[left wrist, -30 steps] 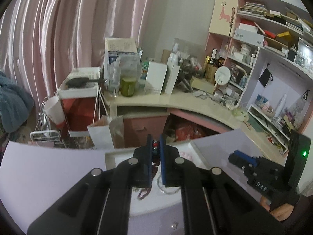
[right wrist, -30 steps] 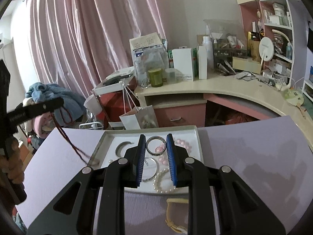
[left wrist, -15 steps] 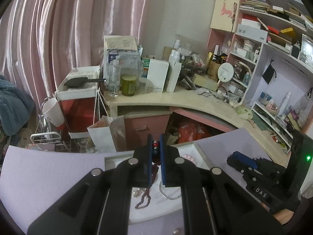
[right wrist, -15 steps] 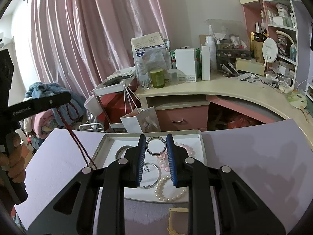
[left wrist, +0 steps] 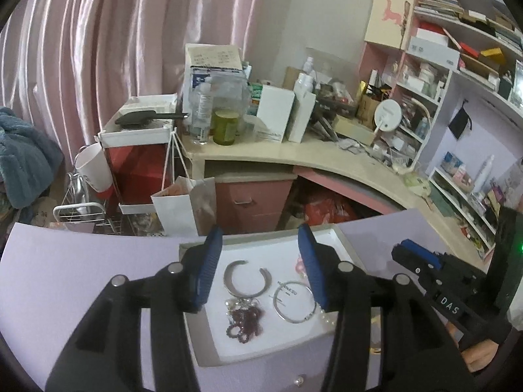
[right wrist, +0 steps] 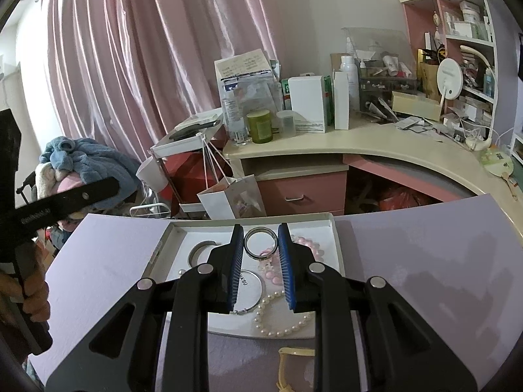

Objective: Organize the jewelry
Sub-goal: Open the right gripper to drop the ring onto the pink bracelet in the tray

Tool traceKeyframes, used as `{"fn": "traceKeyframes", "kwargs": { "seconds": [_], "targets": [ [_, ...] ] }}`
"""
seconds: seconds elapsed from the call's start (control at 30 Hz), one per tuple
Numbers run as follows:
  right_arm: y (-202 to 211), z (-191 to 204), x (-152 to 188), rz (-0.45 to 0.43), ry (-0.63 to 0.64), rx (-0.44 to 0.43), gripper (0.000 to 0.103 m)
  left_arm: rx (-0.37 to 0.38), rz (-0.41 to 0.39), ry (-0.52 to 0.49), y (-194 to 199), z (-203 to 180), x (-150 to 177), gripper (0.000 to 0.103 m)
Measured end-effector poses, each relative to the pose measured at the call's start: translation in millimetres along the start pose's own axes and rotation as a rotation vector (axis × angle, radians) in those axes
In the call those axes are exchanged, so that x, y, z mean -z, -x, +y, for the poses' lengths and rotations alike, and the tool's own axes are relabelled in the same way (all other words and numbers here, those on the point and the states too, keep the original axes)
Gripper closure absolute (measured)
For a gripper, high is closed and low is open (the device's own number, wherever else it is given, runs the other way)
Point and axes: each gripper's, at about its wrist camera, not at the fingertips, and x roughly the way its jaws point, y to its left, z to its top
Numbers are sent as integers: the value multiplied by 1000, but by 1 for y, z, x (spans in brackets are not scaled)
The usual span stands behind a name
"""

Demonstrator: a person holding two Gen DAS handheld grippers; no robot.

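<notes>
A white jewelry tray (left wrist: 261, 349) lies on the lilac table. In it lie a dark red bead string (left wrist: 243, 318) in a heap, an open silver cuff (left wrist: 247, 277) and a thin silver bangle (left wrist: 295, 301). My left gripper (left wrist: 258, 246) is open and empty above the tray. My right gripper (right wrist: 260, 248) is open a moderate gap and holds nothing; it hovers over the tray (right wrist: 176, 228) above a dark ring bangle (right wrist: 260, 242), pink beads (right wrist: 305, 245) and a pearl bracelet (right wrist: 281, 320).
A yellow cord item (right wrist: 291, 359) lies on the table in front of the tray. A cluttered curved desk (right wrist: 359, 140) stands beyond, with shelves (left wrist: 457, 98) on the right, a paper bag (right wrist: 233, 197) and a cart (left wrist: 137, 150) on the floor.
My left gripper opened and let go of the dark red bead string, which now lies heaped in the tray. The right gripper has hardly moved.
</notes>
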Motion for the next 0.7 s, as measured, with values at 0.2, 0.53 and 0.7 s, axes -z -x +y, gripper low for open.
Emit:
{"fn": "traceKeyframes", "kwargs": {
  "seconds": [0.2,0.53,0.7],
  "targets": [
    [-12,-3,2,26,1,8,80,-27,-38,27,8,11,-1,43],
    [-75,-6,21,181,10,52,80,-75,-53,43,15,26,8,33],
    [-95,8,21,209,70,63,80,-91,-50,50,14,31,11,32]
  ]
}}
